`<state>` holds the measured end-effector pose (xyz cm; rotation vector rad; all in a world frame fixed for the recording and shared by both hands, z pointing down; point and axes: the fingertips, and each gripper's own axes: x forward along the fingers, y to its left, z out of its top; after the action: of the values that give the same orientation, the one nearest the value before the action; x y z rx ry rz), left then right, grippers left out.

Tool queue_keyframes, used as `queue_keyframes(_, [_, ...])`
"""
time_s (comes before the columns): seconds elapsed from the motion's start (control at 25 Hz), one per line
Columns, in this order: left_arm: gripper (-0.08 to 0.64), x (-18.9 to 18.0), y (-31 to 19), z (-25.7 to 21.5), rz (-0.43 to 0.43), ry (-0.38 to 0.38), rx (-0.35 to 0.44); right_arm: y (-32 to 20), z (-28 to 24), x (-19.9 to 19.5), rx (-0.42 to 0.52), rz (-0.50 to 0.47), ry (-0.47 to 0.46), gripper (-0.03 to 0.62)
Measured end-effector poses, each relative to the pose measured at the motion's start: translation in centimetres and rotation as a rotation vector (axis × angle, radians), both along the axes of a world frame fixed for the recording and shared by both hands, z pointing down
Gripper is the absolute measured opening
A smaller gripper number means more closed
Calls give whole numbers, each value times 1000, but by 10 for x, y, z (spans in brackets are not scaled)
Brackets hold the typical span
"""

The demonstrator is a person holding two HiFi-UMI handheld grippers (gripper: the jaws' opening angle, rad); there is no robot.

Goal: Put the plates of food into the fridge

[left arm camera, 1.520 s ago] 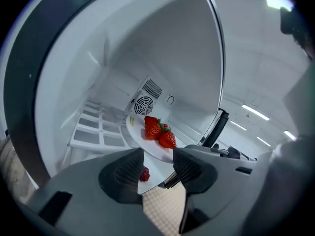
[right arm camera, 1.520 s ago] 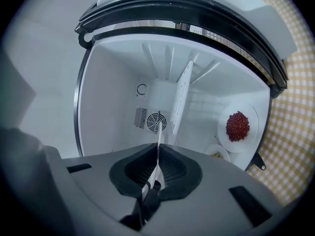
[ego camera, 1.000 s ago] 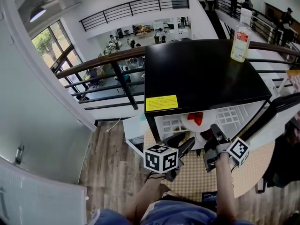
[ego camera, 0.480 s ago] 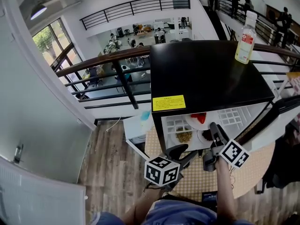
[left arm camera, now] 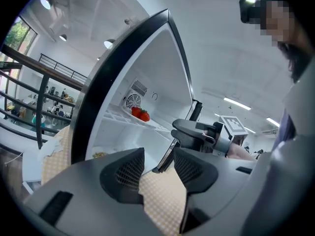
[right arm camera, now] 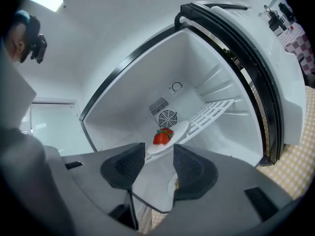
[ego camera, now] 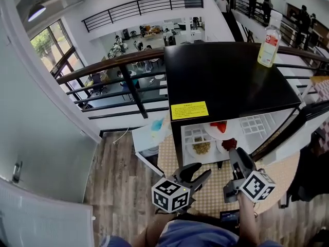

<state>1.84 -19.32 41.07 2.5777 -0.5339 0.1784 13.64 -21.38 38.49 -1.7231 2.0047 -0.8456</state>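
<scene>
Since the right tongs [ego camera: 237,157] have just been opening and now stand wide with nothing between them, we judge that the step in hand is letting go of a plate. The left tongs [ego camera: 198,172] are wide and empty too. Three plates sit inside the open fridge [ego camera: 226,81]: the strawberry plate [right arm camera: 162,136] on the wire shelf [right arm camera: 216,109], the grain plate [ego camera: 201,148] and the dark-red plate [ego camera: 229,144] lower down. Being round, they have no long axis; each lies flat, face up. Next we would likely draw clear and shut the door [right arm camera: 290,97].
</scene>
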Motion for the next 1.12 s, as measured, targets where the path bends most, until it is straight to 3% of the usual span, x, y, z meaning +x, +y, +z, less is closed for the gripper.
queue_keyframes(0.28, [192,-21,21,14,45,5,-15,41,31,-43,-63,-48,29,167])
queue_keyframes(0.76, [164,-54,66,75,92,-41,-105,133,91,-75,-243,18,35,115])
queue_keyframes(1.12, [143,-75,108,68,8,-71,-44,195,98,-77,-269,-6,-15,101])
